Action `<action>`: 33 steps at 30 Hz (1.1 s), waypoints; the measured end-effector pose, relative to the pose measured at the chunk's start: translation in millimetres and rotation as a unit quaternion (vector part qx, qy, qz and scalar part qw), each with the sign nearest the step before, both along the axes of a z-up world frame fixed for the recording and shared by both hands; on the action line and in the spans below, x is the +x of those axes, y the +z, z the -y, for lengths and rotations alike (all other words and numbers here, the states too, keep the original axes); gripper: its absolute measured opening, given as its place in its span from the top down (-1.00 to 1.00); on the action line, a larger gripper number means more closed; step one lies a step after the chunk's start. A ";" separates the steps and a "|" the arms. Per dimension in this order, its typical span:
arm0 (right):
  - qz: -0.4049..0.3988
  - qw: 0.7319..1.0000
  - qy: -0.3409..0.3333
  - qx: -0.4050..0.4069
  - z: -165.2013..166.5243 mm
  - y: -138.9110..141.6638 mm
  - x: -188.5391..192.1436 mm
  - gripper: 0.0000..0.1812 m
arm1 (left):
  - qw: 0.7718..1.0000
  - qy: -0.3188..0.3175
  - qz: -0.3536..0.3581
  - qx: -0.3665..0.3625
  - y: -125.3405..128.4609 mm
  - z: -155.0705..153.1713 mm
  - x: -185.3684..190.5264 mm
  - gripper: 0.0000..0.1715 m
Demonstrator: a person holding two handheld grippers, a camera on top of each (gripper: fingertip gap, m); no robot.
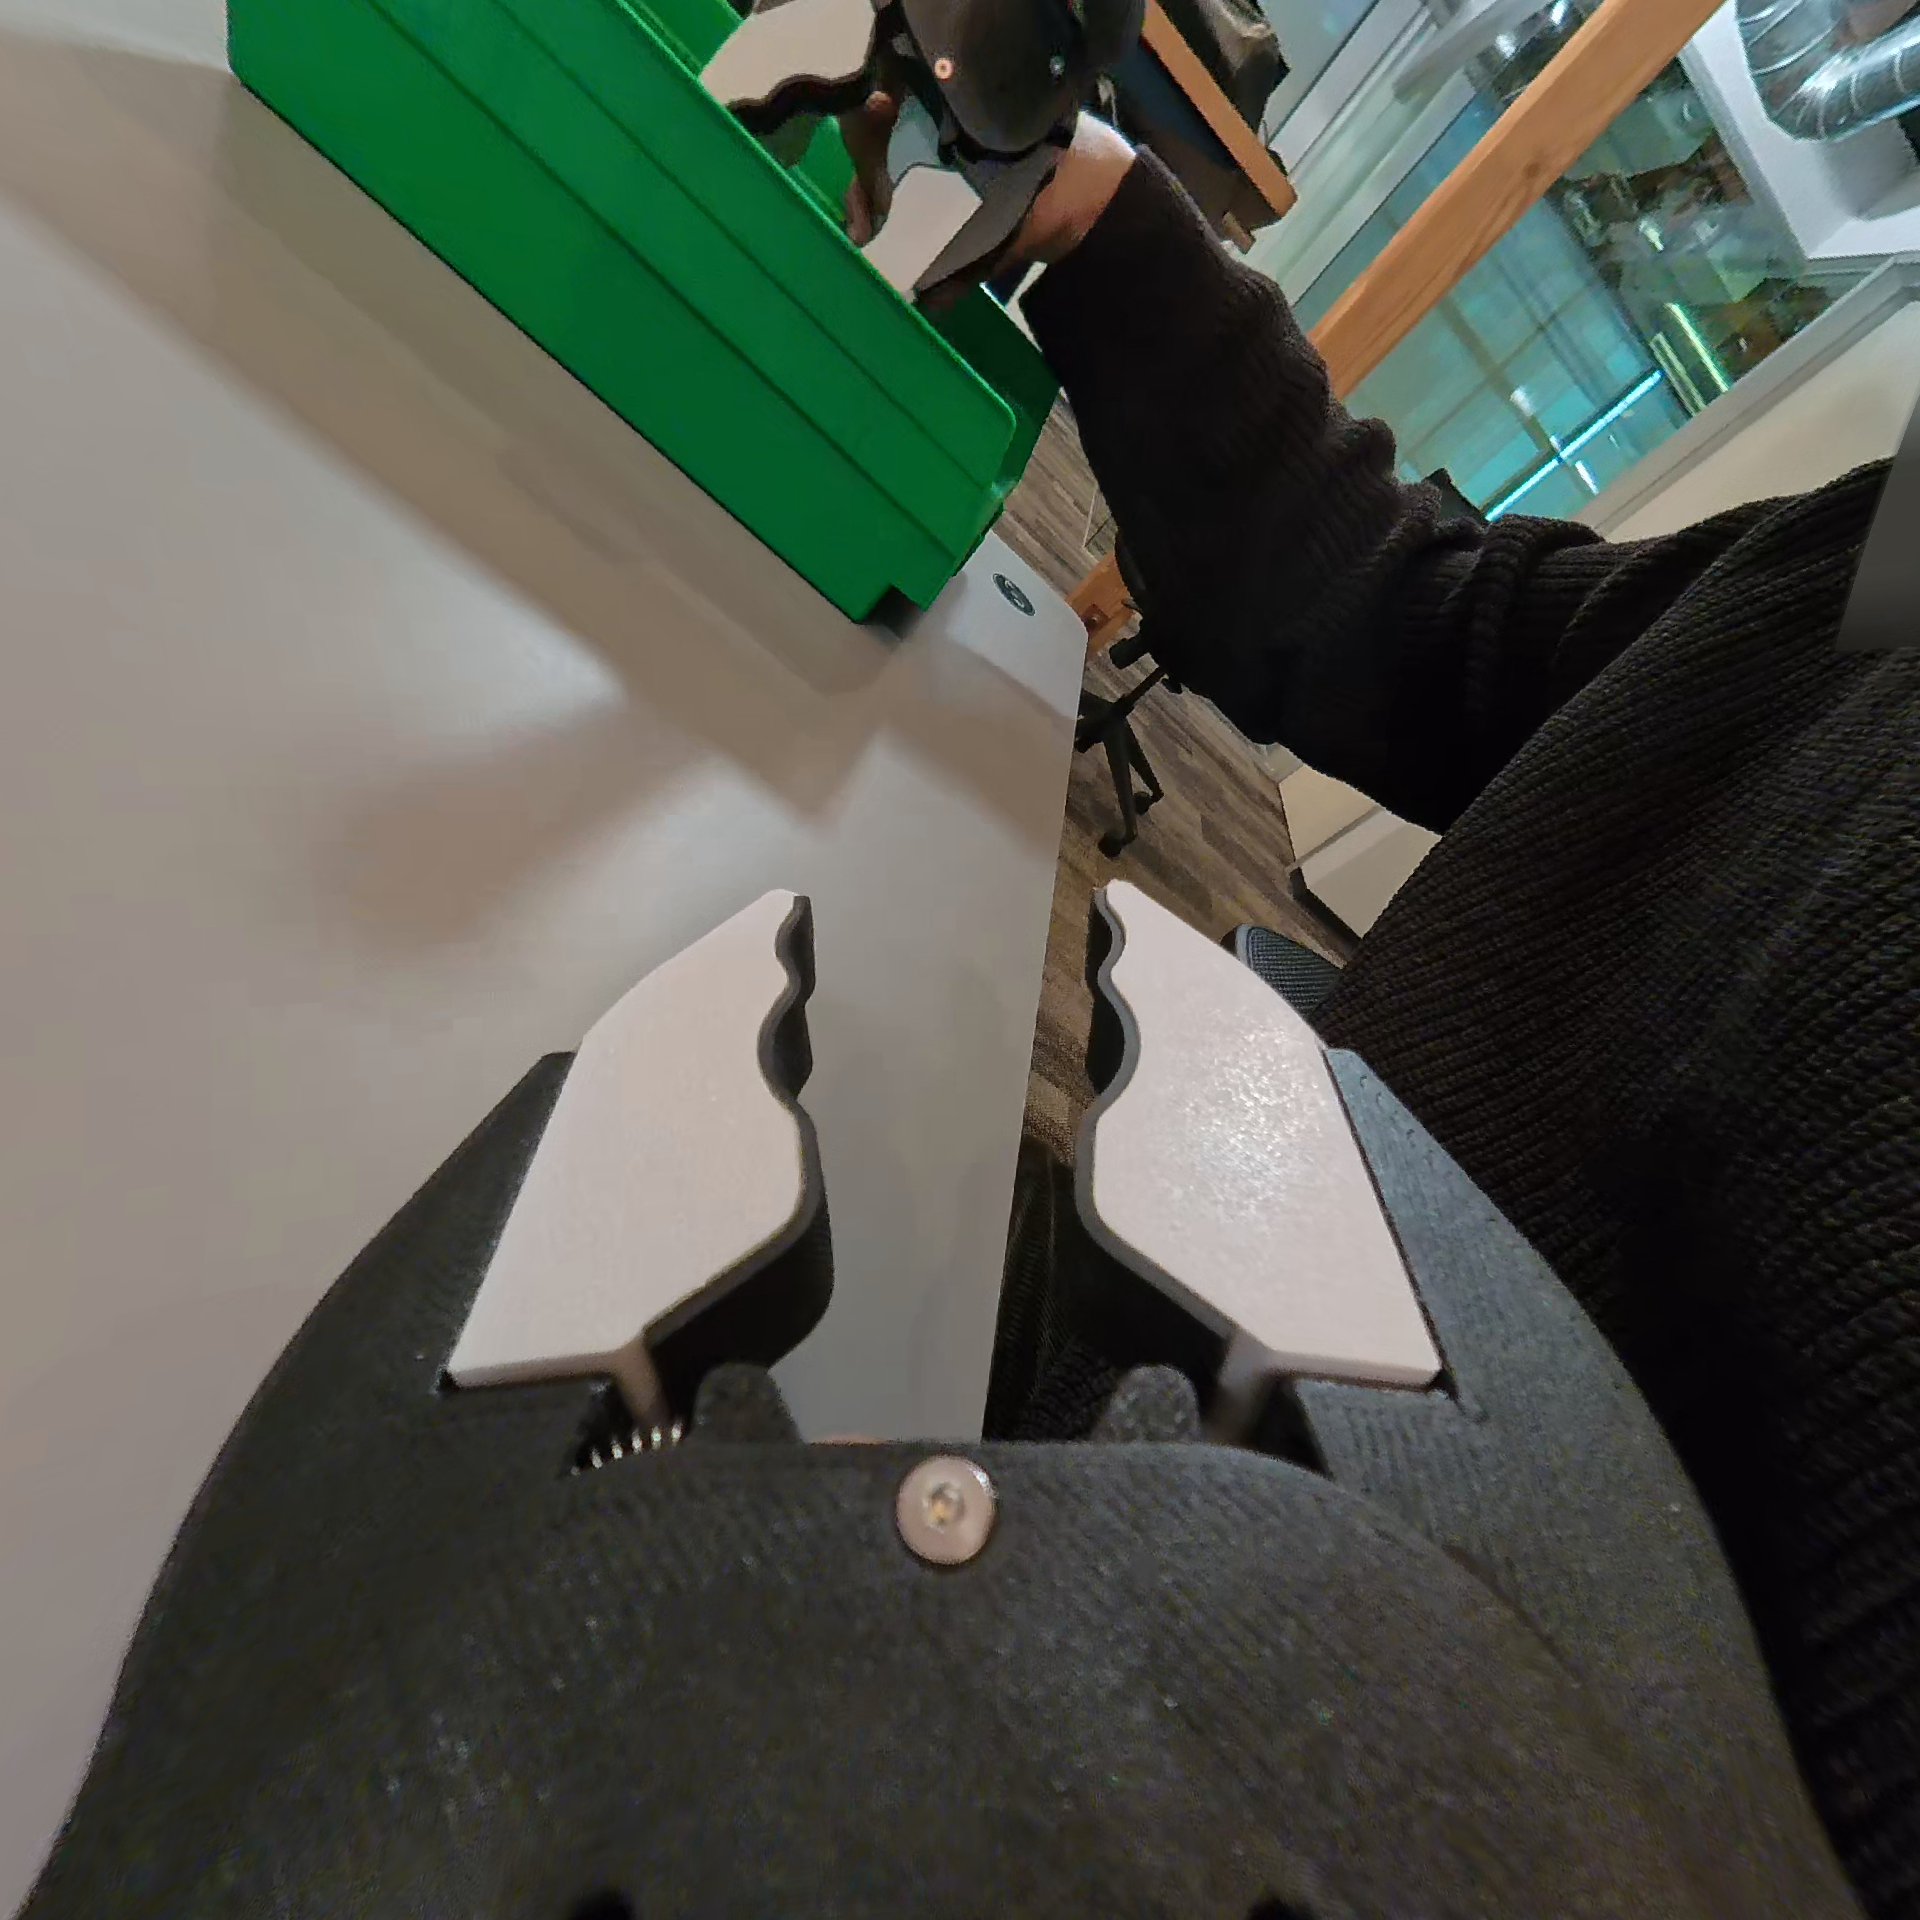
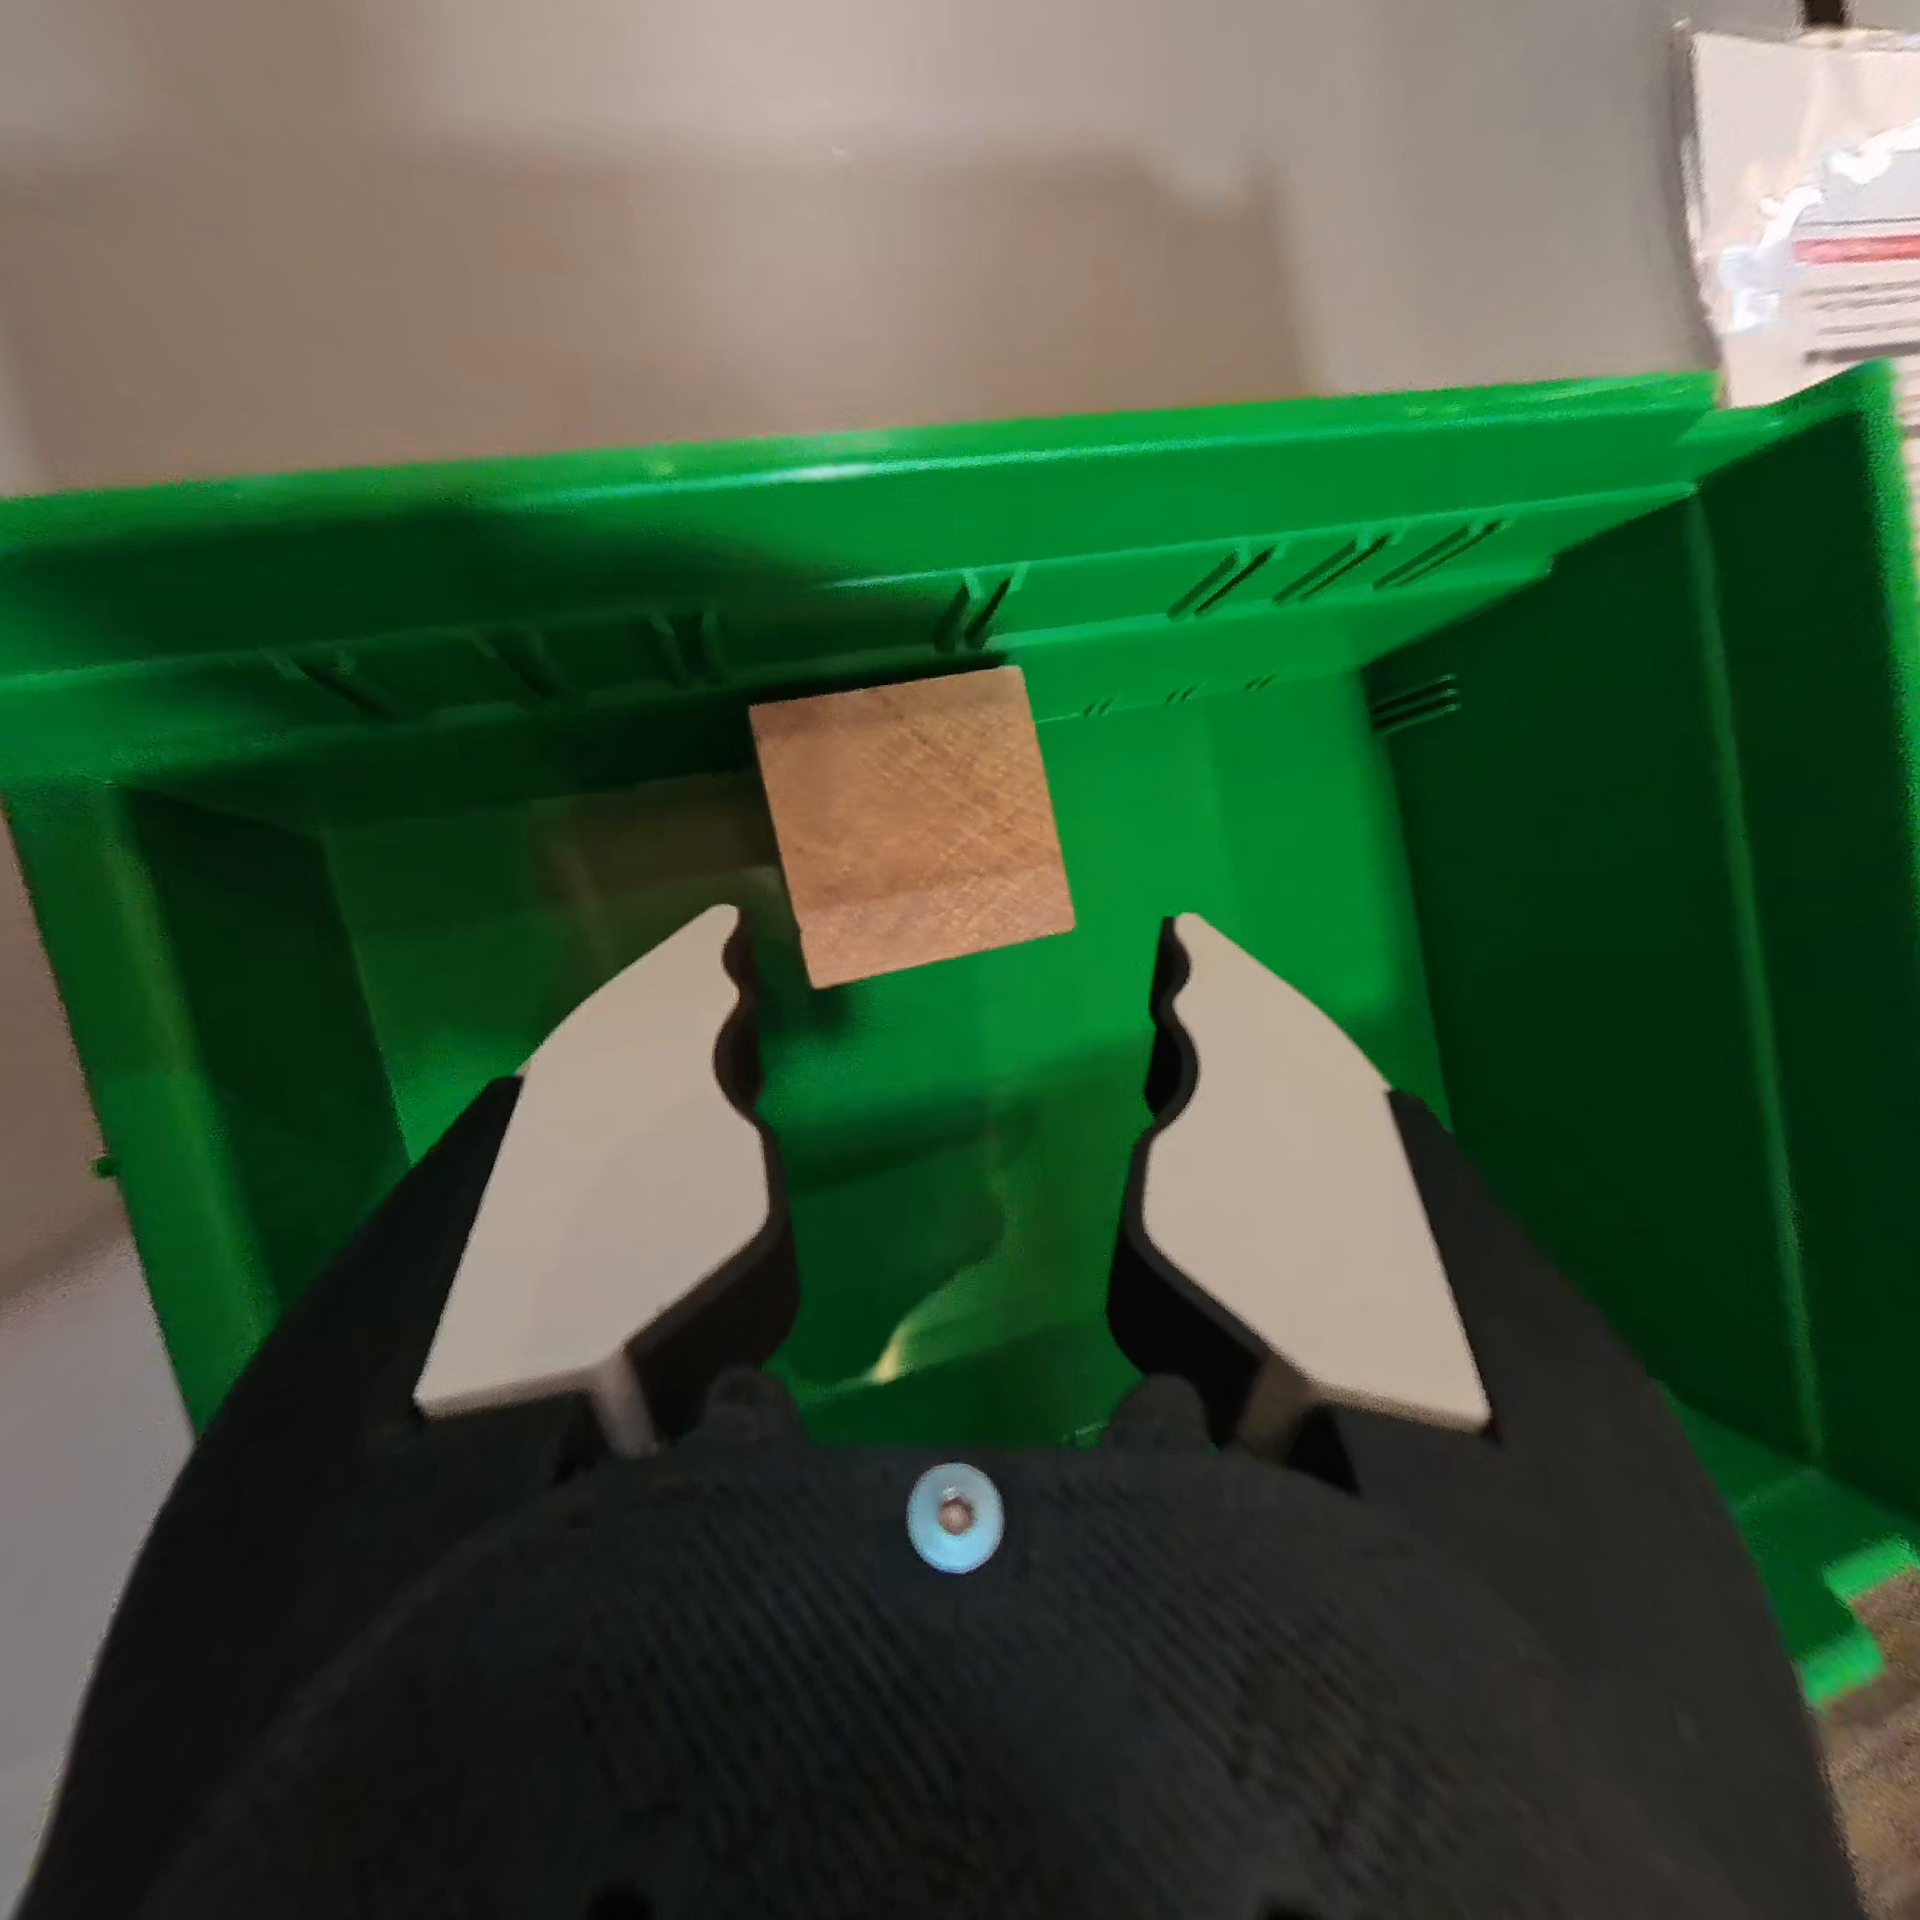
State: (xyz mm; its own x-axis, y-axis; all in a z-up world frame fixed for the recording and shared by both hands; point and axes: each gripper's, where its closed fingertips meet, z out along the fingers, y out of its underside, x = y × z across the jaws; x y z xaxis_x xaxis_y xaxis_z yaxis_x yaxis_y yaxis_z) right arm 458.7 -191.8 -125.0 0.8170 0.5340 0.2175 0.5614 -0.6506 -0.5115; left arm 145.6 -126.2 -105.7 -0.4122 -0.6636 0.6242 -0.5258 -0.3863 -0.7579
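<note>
A green plastic bin stands on a pale grey table. In the right wrist view a square wooden block lies inside the bin near its far wall. My right gripper is open and empty, held over the bin with the block just beyond its fingertips. In the left wrist view the bin sits at the far end of the table, with the other gripper over it in a hand with a black sleeve. My left gripper is open and empty, held over the table's right edge.
A white packet with printed labels lies behind the bin at the right. Past the table edge are a wood-look floor, an office chair base, wooden beams and glass partitions. The person's black knitted sweater fills the right side.
</note>
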 end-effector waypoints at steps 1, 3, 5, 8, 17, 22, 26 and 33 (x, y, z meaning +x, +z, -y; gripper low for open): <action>0.002 1.000 -0.006 0.006 0.8 6.6 0.1 0.16 | 1.000 0.001 0.003 0.000 1.2 -0.5 -0.7 0.40; -0.003 0.999 -0.019 0.034 1.3 26.8 -3.5 0.16 | 1.000 0.003 0.009 0.000 3.7 -1.6 -2.8 0.40; -0.031 0.995 -0.033 0.092 -1.4 59.1 -16.8 0.19 | 1.000 0.004 0.015 0.000 6.0 -2.8 -5.1 0.40; -0.106 0.964 -0.052 0.238 -10.3 127.5 -53.0 0.19 | 1.000 0.005 0.027 -0.001 10.9 -4.1 -8.2 0.40; -0.226 0.754 -0.300 0.539 -14.3 208.7 -109.8 0.10 | 0.997 0.047 0.060 0.025 28.0 -28.9 -16.1 0.32; -0.404 0.703 -0.294 0.506 -53.4 179.4 -203.5 0.37 | 0.989 0.122 0.087 0.013 37.3 -56.5 -41.4 0.28; -0.453 0.708 -0.316 0.441 -95.6 142.5 -269.9 0.62 | 0.983 0.140 0.106 -0.060 65.3 -62.8 -43.0 0.27; -0.477 0.733 -0.314 0.370 -137.6 94.0 -328.9 0.81 | 0.986 0.112 0.103 0.066 48.9 -56.5 -50.7 0.20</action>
State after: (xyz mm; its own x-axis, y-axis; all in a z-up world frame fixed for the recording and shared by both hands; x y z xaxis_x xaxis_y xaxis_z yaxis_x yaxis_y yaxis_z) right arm 129.9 -54.3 -30.9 0.8194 0.0114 -0.5732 -0.5732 0.0263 -0.8190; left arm 94.9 -69.6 -56.8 -0.3545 -0.8220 0.4457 -0.2685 -0.3671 -0.8906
